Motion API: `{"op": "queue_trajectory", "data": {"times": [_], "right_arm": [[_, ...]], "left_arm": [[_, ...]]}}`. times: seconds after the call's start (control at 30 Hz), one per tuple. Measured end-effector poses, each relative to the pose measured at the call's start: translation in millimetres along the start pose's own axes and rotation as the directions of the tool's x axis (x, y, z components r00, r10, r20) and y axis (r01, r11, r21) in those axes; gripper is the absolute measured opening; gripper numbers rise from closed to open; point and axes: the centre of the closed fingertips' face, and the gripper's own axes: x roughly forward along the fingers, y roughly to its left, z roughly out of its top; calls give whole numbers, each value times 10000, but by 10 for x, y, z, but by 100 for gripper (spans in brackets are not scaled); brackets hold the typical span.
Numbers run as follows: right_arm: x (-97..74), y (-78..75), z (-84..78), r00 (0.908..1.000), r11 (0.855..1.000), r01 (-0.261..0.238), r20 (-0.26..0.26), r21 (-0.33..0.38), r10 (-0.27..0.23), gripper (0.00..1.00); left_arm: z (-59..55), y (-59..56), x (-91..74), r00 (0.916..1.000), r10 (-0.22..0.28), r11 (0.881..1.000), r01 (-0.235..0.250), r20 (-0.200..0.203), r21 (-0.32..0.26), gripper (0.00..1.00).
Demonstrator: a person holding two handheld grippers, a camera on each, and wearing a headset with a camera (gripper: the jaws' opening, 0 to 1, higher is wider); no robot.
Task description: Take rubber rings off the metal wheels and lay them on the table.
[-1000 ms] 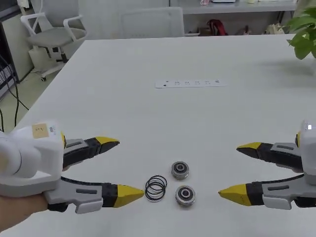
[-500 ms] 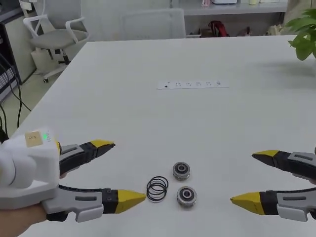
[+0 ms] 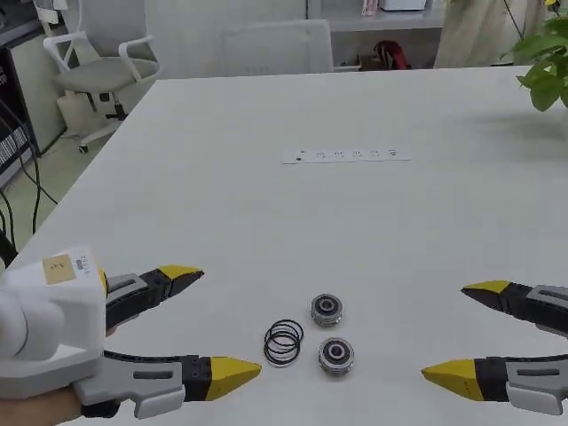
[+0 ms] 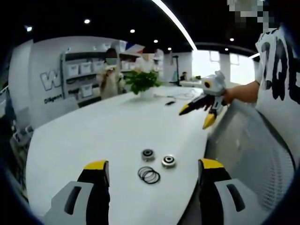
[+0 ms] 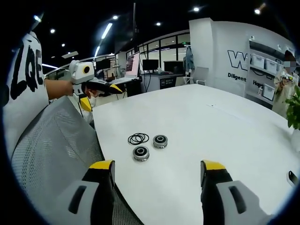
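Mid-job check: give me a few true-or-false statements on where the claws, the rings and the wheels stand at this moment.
1. The left claw and the right claw are both open and empty. True.
2. The rubber rings lie loose on the table, beside the metal wheels. True.
3. One wheel is stacked on the other. False: they lie apart, each flat on the table.
4. The power strip sits between the rings and the left claw. False: it lies farther out on the table, beyond the wheels.
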Motion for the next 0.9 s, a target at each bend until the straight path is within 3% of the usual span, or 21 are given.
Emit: {"op": "queue_trajectory", "data": {"times": [0.5,0.9], "right_arm": [[17,26,-31,10000,10000,16,-13,44,-16,71],[26,51,-51,9999,9999,-55,-149,-103,54,71]], "left_arm": [[-122,-101,65,9989,-170,9994,183,-444,277,79],[-140,-62,41,9985,20,9995,-3,-541,301,78]]}}
